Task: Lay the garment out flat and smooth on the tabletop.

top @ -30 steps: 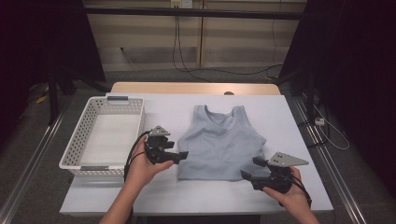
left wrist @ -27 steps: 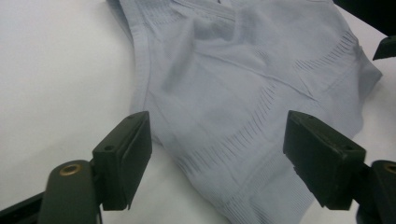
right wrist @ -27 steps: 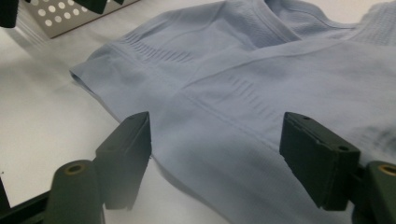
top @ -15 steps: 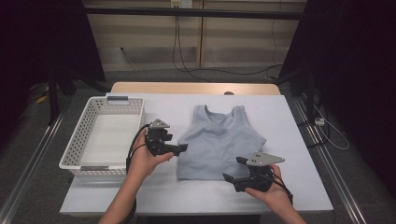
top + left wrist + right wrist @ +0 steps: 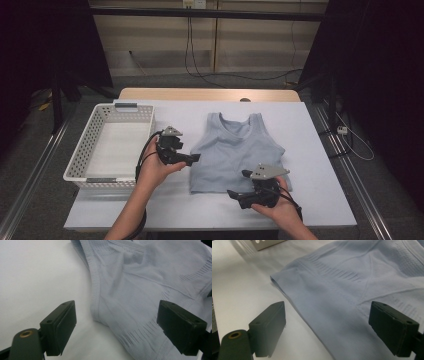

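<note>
Right gripper [image 5: 239, 194]: near edge of the table, at the bottom hem of the top; jaws spread and just been opening, cloth lying between them but not pinched.
Left gripper [image 5: 195, 158]: a little farther back, at the left side of the top below the armhole; jaws likewise spread and just been opening, nothing clamped.
Top [image 5: 237, 150]: pale blue, sleeveless, spread flat at the middle of the table [image 5: 310, 150], neck toward the far edge.
Risk — single layer: a jaw closing on the hem [image 5: 294, 298] may catch only the upper layer, so the top would open instead of folding.
Risk — uneven pull: the grippers hold at unlike spots; one side may drag and wrinkle.
Basket [image 5: 82, 155]: white, slotted, left of the top — nothing inside it.
</note>
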`<state>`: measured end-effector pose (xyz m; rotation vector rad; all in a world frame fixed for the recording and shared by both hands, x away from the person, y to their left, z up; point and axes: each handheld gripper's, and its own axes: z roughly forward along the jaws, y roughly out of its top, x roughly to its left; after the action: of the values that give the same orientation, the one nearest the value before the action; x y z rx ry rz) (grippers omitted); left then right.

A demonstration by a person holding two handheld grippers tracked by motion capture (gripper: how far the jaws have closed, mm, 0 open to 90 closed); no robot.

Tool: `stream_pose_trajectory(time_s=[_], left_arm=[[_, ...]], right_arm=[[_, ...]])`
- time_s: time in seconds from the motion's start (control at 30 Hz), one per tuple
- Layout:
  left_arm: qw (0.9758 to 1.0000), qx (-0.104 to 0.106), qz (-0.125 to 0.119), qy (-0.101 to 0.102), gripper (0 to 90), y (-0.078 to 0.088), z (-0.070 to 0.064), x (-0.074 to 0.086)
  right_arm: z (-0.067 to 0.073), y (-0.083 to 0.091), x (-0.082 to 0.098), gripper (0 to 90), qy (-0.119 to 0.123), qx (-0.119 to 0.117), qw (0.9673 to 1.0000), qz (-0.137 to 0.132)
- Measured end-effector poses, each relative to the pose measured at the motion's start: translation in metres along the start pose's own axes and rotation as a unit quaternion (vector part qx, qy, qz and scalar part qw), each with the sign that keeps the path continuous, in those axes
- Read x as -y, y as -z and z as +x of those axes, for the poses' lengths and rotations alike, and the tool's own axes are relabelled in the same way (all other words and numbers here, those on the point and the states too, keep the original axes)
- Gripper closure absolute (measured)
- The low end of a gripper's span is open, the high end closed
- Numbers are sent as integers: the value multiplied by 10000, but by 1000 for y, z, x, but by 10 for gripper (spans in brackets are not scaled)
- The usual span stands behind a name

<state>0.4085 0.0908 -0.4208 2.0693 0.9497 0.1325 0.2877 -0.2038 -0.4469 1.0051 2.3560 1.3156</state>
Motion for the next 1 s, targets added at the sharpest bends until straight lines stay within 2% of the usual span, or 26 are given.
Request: stream_pose_trajectory(time_s=[0.3,0.47,0.57,0.77,0.87,1.0], left_arm=[[10000,-3,-68,31,161,3,2,-1],[10000,-18,-59,31,161,4,2,-1],[9999,-36,-83,76,161,3,3,-1],[9998,-53,-133,139,163,3,6,-1],[9997,-43,-155,175,167,3,8,-2],[9996,-12,-174,209,167,3,8,-3]], right_arm=[[18,-18,-9,139,162,-270,9995,-54],[24,-28,-14,144,157,-340,9992,-112],[26,-36,-17,192,154,-465,9988,-56],[33,-50,-22,337,360,-707,9968,-3],[35,-59,-24,362,369,-779,9962,110],[38,-71,-26,379,510,-819,9951,230]])
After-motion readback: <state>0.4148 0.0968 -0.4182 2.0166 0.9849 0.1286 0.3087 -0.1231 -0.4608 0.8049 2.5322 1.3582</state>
